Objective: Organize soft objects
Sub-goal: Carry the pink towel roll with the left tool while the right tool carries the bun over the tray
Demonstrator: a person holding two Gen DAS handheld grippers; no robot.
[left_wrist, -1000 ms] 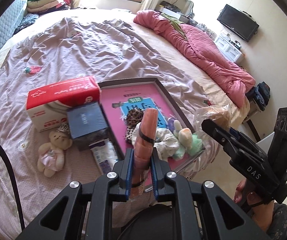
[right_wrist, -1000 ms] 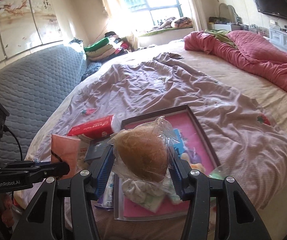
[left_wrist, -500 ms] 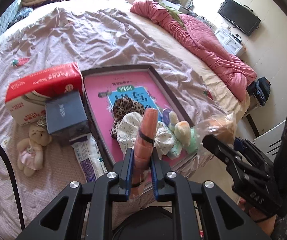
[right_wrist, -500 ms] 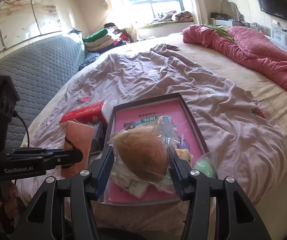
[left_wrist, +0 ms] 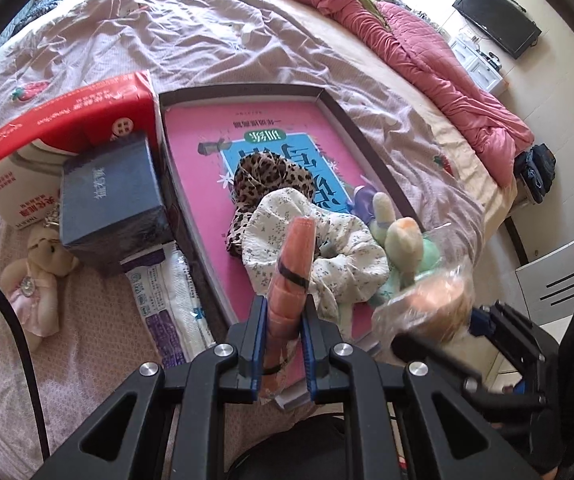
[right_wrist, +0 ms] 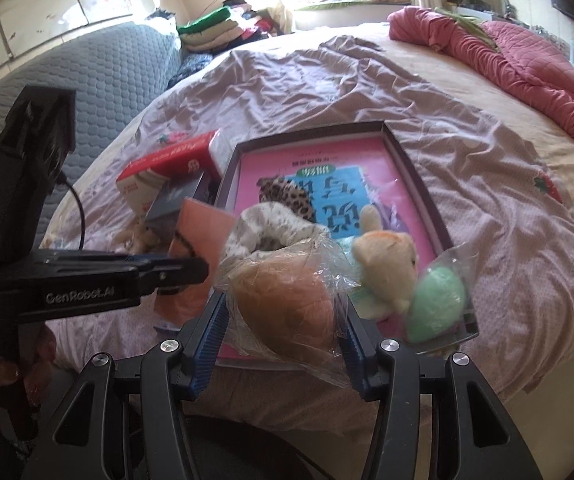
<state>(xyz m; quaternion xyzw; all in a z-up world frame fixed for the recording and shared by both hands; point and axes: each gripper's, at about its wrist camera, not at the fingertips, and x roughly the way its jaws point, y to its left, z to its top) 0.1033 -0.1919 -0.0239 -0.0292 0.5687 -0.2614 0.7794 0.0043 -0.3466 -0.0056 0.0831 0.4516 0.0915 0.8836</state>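
Your left hand-held gripper point(left_wrist: 280, 334) clamps a folded orange cloth point(left_wrist: 291, 272) upright. Your right hand-held gripper point(right_wrist: 283, 330) squeezes a bagged brown puff point(right_wrist: 287, 300). Both hover over the tray point(left_wrist: 367, 136), likely because its scrunchies point(left_wrist: 327, 248) and plush toy point(right_wrist: 387, 268) mark the collection spot.

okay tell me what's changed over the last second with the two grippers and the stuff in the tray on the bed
Both grippers have moved forward and down toward the tray. The left gripper now holds its orange pack over the floral scrunchie; the right gripper brings its bagged bun over the tray's near edge. Nothing was taken or let go. The scrunchies, plush toy, tissue box and teddy lie as before.
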